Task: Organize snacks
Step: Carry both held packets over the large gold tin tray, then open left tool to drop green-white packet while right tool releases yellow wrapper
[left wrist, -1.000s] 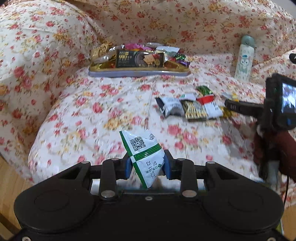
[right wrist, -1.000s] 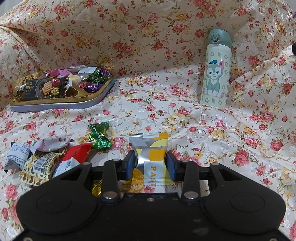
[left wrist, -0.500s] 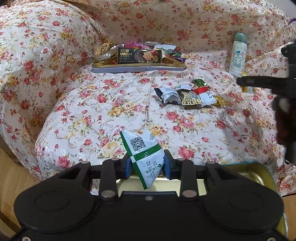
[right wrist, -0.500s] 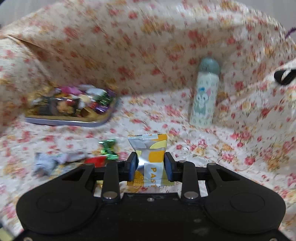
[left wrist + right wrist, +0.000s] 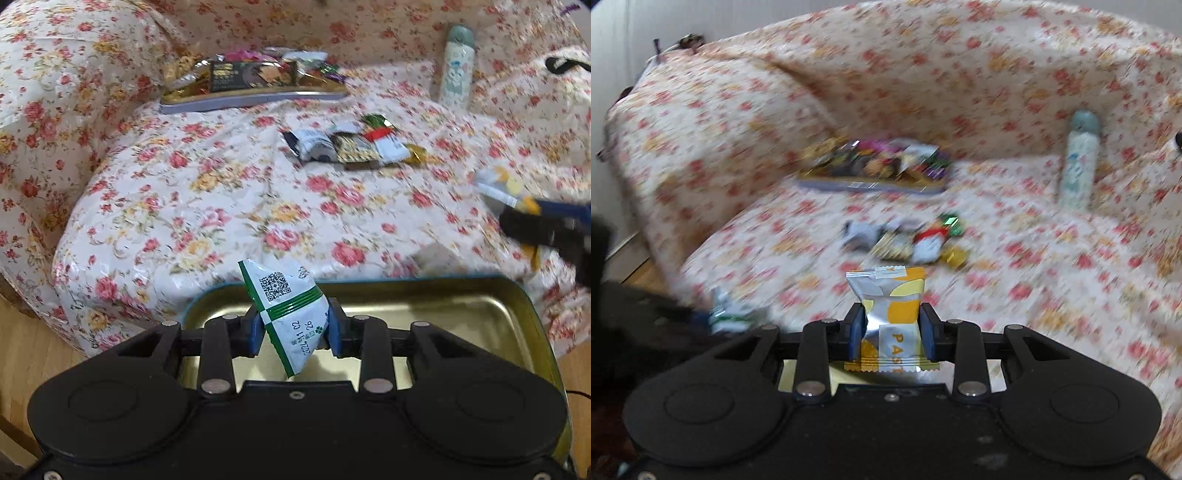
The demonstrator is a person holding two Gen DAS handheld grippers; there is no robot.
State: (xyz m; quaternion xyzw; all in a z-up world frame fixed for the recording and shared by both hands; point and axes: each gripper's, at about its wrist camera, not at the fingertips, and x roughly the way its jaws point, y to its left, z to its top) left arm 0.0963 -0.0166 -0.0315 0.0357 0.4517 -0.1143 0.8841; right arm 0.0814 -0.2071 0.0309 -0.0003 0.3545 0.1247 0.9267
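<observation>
My left gripper point(image 5: 293, 328) is shut on a white-and-green snack packet point(image 5: 286, 306) and holds it above an empty gold tin with a teal rim point(image 5: 480, 306) at the sofa's front edge. My right gripper point(image 5: 891, 334) is shut on a silver-and-yellow snack packet point(image 5: 890, 302); the right wrist view is blurred. In the left wrist view that packet point(image 5: 498, 186) and the right gripper show at the right edge. Several loose wrapped snacks point(image 5: 351, 146) lie on the seat. A flat tray full of snacks point(image 5: 255, 83) sits at the back.
A flowered cover point(image 5: 207, 192) drapes the whole sofa, rising into a backrest and a left armrest. A pale bottle with a cartoon print point(image 5: 456, 66) stands at the back right. Wooden floor point(image 5: 22, 347) shows at the lower left.
My right gripper lifted the silver-and-yellow packet off the seat and pulled back from the snack pile. My left gripper drew back slightly, bringing the gold tin into view beneath it.
</observation>
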